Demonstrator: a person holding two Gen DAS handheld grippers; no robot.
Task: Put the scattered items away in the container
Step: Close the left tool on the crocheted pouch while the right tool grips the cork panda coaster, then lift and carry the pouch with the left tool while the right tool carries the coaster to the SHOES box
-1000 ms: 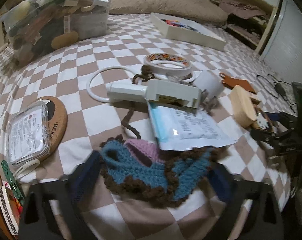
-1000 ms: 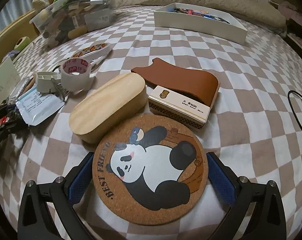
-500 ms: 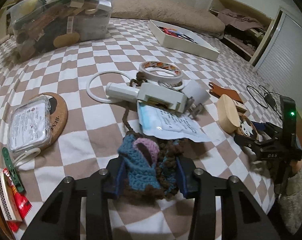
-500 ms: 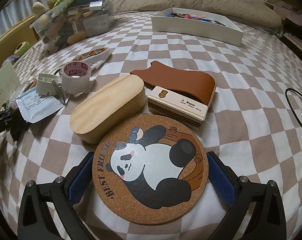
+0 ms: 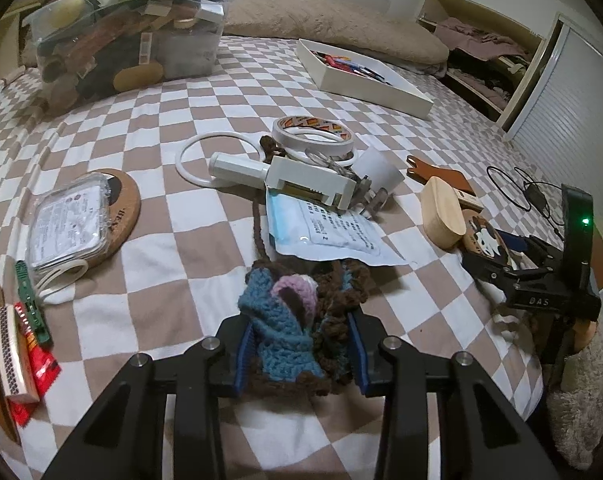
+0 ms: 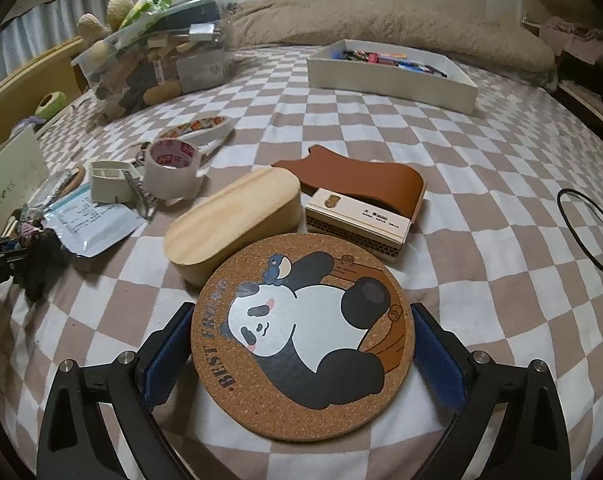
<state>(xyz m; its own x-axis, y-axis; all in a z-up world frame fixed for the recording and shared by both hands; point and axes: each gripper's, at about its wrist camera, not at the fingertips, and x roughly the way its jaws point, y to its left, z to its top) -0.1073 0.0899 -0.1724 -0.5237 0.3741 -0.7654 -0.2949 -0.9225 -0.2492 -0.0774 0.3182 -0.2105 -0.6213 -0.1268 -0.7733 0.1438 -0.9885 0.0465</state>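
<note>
Bed (image 5: 149,272): checkered cover, carrying all items.
White tray (image 6: 389,80): far end of bed, pens inside; well apart from panda coaster.
Panda coaster (image 6: 301,340): flat on bed, just before wooden box (image 6: 233,220).
Right tool (image 6: 301,350): spread wide, pads flanking panda coaster, not gripping.
Crochet pouch (image 5: 297,332): left of panda coaster, bunched.
Left tool (image 5: 301,354): clenched on crochet pouch.

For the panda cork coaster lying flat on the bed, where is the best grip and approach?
Grip the panda coaster edge-on across its width, coming in low from its near rim. It is a thin flat disc, so only the rim offers purchase. The right gripper already has a blue pad on each side, open.
</note>
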